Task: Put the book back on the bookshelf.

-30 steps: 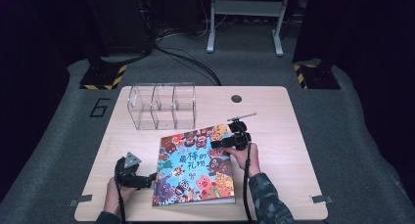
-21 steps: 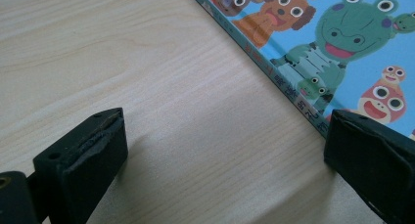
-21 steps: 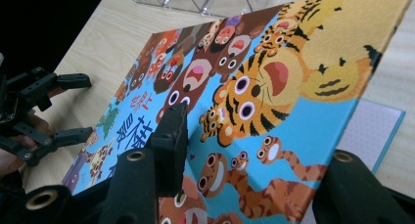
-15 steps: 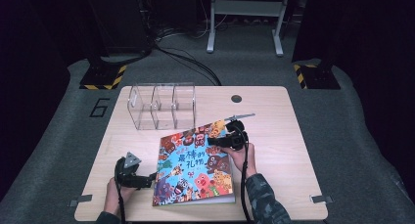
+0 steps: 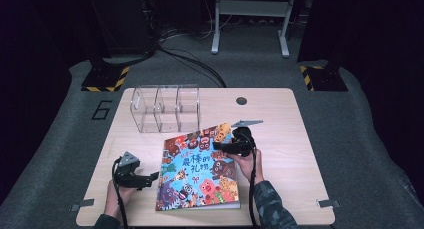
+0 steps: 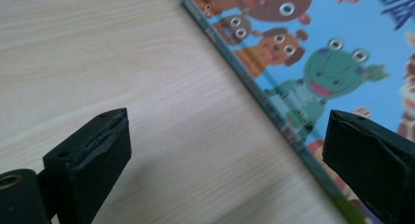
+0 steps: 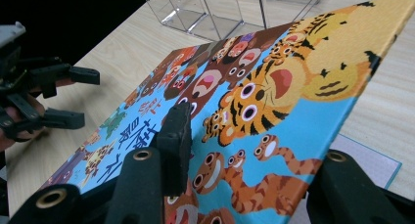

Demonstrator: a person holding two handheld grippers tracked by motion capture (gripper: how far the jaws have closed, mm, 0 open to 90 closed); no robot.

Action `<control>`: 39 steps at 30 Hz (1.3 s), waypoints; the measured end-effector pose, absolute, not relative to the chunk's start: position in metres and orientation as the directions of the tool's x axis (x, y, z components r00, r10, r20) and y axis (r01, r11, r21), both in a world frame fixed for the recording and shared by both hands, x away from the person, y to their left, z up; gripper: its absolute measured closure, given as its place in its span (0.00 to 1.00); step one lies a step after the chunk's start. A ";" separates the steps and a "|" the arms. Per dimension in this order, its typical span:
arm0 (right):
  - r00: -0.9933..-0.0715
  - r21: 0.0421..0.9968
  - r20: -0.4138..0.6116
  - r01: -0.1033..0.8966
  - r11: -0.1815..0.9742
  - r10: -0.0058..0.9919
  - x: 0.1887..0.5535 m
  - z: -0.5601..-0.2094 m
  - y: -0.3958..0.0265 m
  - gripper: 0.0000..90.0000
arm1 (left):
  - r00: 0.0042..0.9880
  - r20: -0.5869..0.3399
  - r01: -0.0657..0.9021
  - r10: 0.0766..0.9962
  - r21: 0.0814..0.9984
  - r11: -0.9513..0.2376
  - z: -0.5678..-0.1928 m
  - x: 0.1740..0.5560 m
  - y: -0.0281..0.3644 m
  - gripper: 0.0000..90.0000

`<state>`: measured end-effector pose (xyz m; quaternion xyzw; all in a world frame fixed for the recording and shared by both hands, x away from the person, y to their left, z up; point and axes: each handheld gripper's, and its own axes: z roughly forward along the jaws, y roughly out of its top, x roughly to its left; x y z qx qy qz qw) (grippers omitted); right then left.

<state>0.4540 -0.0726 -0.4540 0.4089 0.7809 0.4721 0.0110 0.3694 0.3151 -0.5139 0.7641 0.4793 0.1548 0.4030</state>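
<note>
A colourful picture book with cartoon animals on its cover lies on the wooden table. My right gripper is shut on the cover's right edge. In the right gripper view one jaw lies on top of the cover and the other sits beneath it. The cover is raised off the page below. My left gripper rests on the table just left of the book, jaws open and empty. The book's spine edge runs between its jaws. From the right gripper view, the left gripper also stands open.
A clear plastic organiser with three compartments stands behind the book, close to its far corner. A round cable hole is at the table's back. Black cables trail from both grippers toward the person's hands at the front edge.
My right gripper has edged slightly left onto the book's right edge. The left gripper has stayed where it was.
</note>
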 end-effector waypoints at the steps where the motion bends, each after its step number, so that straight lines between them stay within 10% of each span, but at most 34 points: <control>1: -0.677 0.760 0.349 0.609 0.227 0.648 0.452 -0.453 -0.073 0.62 | 0.501 -0.153 0.609 0.852 0.762 -0.220 -0.511 0.371 0.314 0.04; 39: -0.788 0.895 0.176 0.378 0.238 0.590 0.426 -0.431 -0.067 0.62 | 0.579 -0.419 0.676 0.699 0.726 -0.125 -0.510 0.399 0.292 0.00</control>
